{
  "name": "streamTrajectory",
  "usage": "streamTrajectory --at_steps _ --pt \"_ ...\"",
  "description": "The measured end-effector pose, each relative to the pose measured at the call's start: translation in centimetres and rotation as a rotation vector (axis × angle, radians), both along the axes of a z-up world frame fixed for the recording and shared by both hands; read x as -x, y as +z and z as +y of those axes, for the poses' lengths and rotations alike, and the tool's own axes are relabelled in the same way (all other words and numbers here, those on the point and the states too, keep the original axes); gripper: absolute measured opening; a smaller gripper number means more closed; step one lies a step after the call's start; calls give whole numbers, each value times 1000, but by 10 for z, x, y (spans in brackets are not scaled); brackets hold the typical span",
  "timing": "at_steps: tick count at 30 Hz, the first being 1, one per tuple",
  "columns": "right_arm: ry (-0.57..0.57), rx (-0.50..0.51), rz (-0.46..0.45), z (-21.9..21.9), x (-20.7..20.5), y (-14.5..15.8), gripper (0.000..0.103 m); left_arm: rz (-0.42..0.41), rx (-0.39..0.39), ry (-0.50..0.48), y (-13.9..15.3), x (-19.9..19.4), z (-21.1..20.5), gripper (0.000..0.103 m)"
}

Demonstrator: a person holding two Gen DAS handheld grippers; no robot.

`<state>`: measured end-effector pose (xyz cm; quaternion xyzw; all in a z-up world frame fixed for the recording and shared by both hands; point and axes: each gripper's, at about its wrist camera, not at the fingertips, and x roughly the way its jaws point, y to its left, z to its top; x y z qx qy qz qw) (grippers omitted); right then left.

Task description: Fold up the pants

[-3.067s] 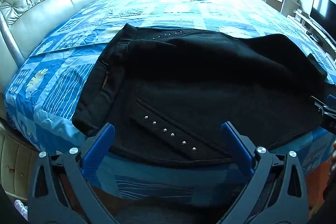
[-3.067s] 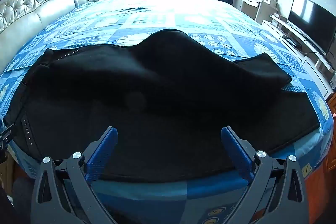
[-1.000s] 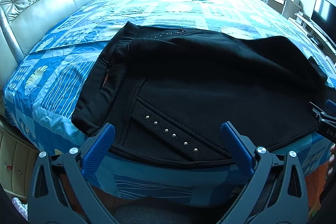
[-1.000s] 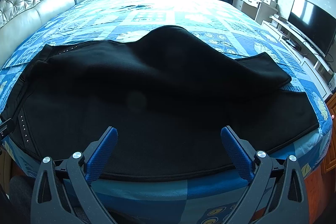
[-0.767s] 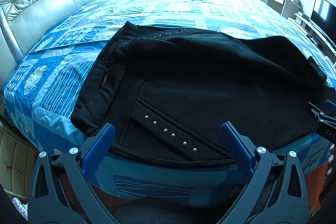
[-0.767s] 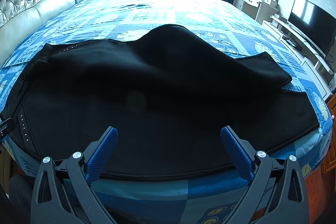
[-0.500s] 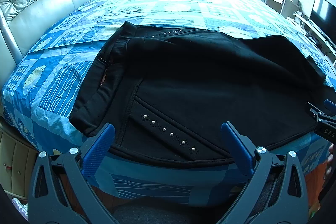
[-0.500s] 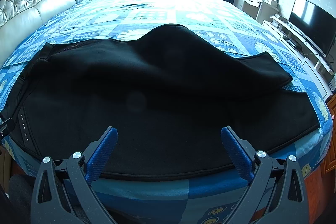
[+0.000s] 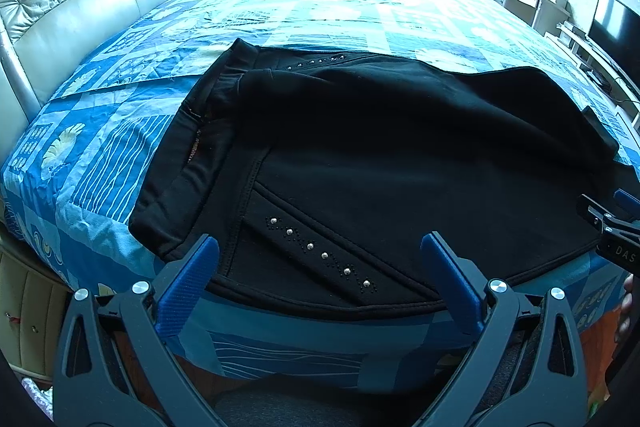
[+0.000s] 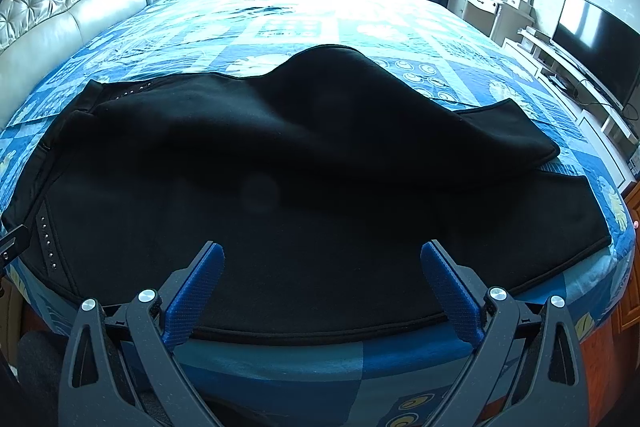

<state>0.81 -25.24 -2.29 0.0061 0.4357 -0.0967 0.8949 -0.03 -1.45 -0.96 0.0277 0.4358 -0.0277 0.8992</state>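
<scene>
The left gripper point(image 9: 318, 259) is level, its two blue-padded fingers point(image 9: 188, 283) spread wide with nothing between them. The right gripper point(image 10: 320, 267) sits the same way, its fingers point(image 10: 450, 297) equally far apart and empty, its tip showing at the right edge of the left view

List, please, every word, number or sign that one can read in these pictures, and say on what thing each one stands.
"DAS": white letters on the dark body of the right tool, seen at the right edge of the left wrist view; the picture edge cuts the word off.
Small label inside the waistband of the black pants: too small and blurred to read.
Blue quilt: one square bears marks that might be letters; unreadable.
Nothing else bears text.
</scene>
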Motion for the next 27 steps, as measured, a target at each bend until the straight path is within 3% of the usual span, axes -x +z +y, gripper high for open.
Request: streamTrajectory --at_steps 10,16,19,23,27 --pt "16 -29 16 -2 -1 1 98 21 23 -10 -1 -2 6 101" --pt "243 -222 -69 -4 -17 38 98 -8 108 -87 26 -17 25 101" --pt "388 -294 -98 -11 -46 59 98 -27 136 -131 37 -43 48 101" --pt "528 -269 -102 -25 -109 78 98 -16 149 -136 40 -102 87 101" --pt "594 -325 42 -37 -180 67 98 54 258 -107 31 -183 132 101"
